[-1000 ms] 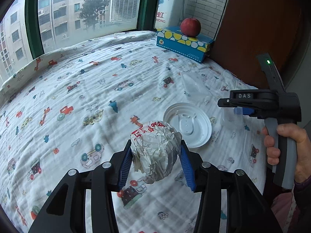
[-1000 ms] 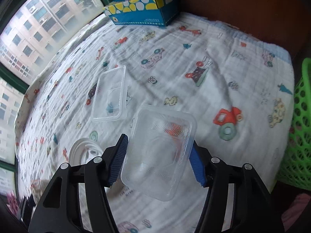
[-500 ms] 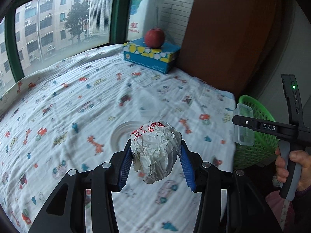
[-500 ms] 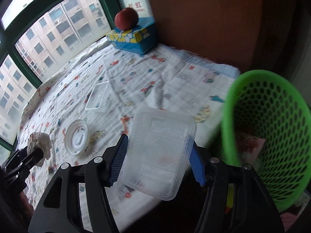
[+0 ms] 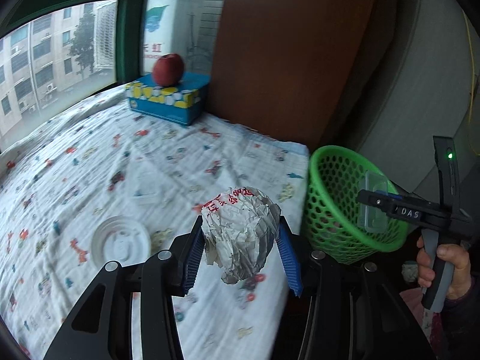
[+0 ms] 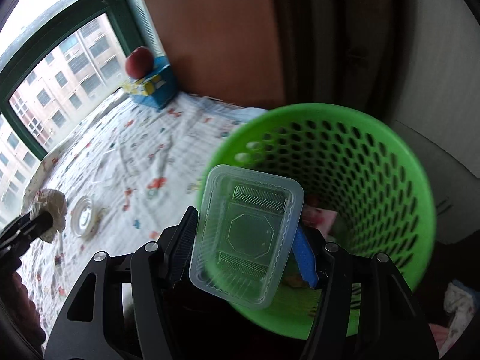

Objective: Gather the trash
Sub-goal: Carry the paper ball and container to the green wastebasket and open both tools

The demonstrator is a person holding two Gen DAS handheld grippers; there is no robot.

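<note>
My left gripper [image 5: 241, 255] is shut on a crumpled white paper ball [image 5: 240, 234] with red print, held above the bed near its right edge. My right gripper [image 6: 249, 240] is shut on a clear plastic container [image 6: 247, 237], held over the rim of the green mesh basket [image 6: 375, 138]. The basket [image 5: 333, 168] stands off the bed's right edge, with the right gripper and container [image 5: 372, 207] over its rim. The paper ball also shows at the left of the right wrist view [image 6: 51, 210].
A white round plastic lid [image 5: 120, 244] and a clear plastic tray [image 5: 147, 192] lie on the patterned bed sheet [image 5: 90, 162]. A blue tissue box [image 5: 171, 99] with a red apple [image 5: 168, 69] stands by the window. A brown panel [image 5: 285, 60] rises behind the basket.
Both grippers have swung right from over the bed toward the green basket. The clear container is now over the basket's rim. The paper ball is nearer the bed's right edge.
</note>
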